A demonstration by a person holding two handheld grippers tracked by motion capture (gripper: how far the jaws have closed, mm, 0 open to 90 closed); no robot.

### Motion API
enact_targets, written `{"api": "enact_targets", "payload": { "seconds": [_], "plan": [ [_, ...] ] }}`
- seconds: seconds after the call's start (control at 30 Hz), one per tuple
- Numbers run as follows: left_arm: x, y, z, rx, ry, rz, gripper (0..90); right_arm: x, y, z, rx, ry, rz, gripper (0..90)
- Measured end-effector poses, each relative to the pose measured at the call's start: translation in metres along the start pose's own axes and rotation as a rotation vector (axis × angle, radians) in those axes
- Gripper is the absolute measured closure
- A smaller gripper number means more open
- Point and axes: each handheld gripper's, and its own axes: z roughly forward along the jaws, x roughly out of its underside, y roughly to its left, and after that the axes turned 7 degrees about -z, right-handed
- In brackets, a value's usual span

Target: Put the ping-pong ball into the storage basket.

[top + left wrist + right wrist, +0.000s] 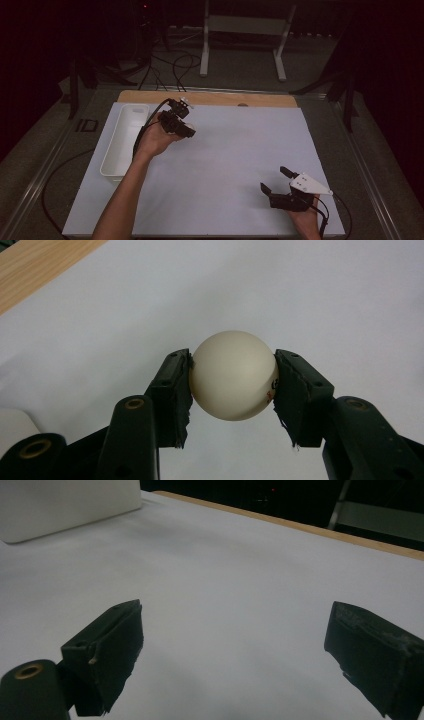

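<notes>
Left gripper view has the left gripper [233, 377] clamped on a white ball [233, 375] between its pads; likely next, carrying it to the white bin [125, 140]. Right gripper [276, 181] gapes, nothing between its fingers.

both grippers were black, with brass-ringed screw holes and worn, frayed pads. the right gripper [276, 181] carried a pale grey three-cornered plate; a black cable looped from the left gripper [186, 131]. forearms were bare, sleeveless.

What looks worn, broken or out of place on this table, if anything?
Only the padding looks worn. The black pads of the left gripper, clamped on a white ball, are frayed and torn at their lower edges. The right gripper has a scuffed, greyish pad too. The white bin sits straight at the table's left.
</notes>
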Motion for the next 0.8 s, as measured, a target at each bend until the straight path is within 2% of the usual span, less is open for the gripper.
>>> {"api": "enact_targets", "payload": {
  "seconds": [0.23,0.5,0.8],
  "plan": [
    [0.007,0.004,-0.014,-0.025,-0.041,-0.002,51.2,0.001,0.0,0.001,-0.004,-0.001,-0.001,8.6],
    [0.016,0.009,-0.026,-0.047,-0.065,-0.005,51.2,0.0,0.0,0.001,-0.007,-0.004,-0.001,8.6],
    [0.03,0.023,-0.041,-0.076,-0.097,-0.03,51.2,0.0,0.003,0.0,-0.004,0.002,-0.002,8.6]
  ]
}}
